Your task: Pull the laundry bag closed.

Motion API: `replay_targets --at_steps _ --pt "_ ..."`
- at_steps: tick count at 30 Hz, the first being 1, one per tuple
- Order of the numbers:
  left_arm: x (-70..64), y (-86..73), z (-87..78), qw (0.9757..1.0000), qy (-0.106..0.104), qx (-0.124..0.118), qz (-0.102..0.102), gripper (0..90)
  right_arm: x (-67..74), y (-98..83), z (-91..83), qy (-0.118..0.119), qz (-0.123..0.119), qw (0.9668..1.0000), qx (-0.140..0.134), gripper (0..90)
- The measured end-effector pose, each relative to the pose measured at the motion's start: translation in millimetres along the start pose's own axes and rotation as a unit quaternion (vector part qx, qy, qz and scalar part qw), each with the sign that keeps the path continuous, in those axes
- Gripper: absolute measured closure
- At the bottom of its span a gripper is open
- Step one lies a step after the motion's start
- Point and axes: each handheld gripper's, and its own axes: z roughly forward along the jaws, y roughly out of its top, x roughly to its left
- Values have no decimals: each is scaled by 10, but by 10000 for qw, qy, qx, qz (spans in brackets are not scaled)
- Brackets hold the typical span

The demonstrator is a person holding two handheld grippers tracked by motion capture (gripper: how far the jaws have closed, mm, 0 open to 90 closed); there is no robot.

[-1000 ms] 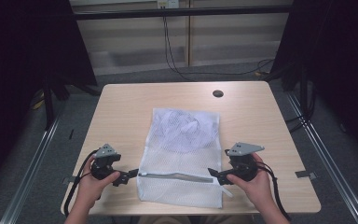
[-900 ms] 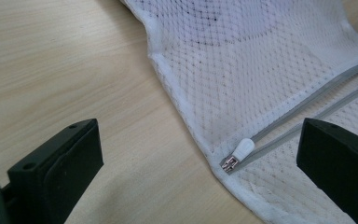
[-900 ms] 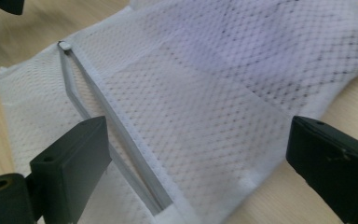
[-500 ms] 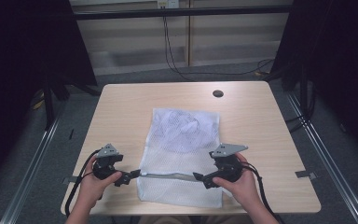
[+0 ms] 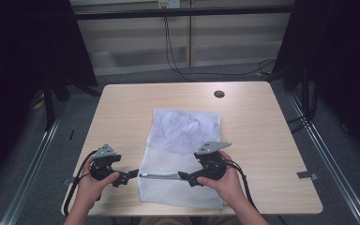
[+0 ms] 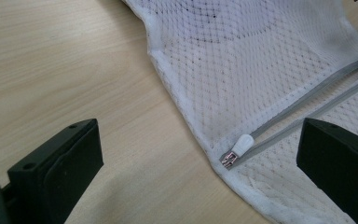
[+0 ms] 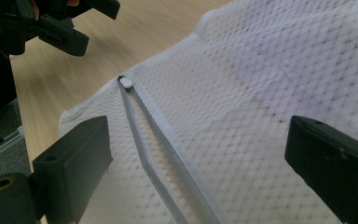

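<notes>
— Lying flat, where is the mesh bag (image 5: 180, 154)?
— At 6 o'clock on the table (image 5: 262, 140). My left gripper (image 5: 130, 176) and right gripper (image 5: 183, 177) both have jaws apart, beside the grey zipper (image 6: 303, 105).

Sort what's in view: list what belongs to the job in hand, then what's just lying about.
In the job:
- white mesh laundry bag
- its grey zipper, partly open
- white zipper pull
- left gripper, open, near the pull
- right gripper, open, over the zipper

Just there:
- wooden table
- round cable hole
- cables behind the table
</notes>
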Motion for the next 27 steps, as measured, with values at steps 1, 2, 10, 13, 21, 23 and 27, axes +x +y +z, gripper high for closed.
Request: replay_targets --at_steps 1,2,10,13,21,23,27 --pt "0 -2 -1 10000 8 -18 -21 0 13 13 19 14 -6 10000 13 84" --pt "0 -2 -1 10000 8 -18 -21 0 22 25 39 15 6 10000 10 86" --pt "-4 -2 -9 10000 8 23 25 0 83 86 188 177 156 9997 31 170" --pt "-9 -4 -8 10000 -4 54 45 0 102 104 246 253 165 9995 81 222" --pt "-11 -31 -36 9999 30 84 74 1 166 160 368 385 102 9992 72 293" --pt "-12 -37 -40 9999 32 88 68 0 177 165 400 401 95 9991 62 299" --pt "-22 -59 -58 9999 43 94 47 0 216 175 467 488 94 9987 101 351"
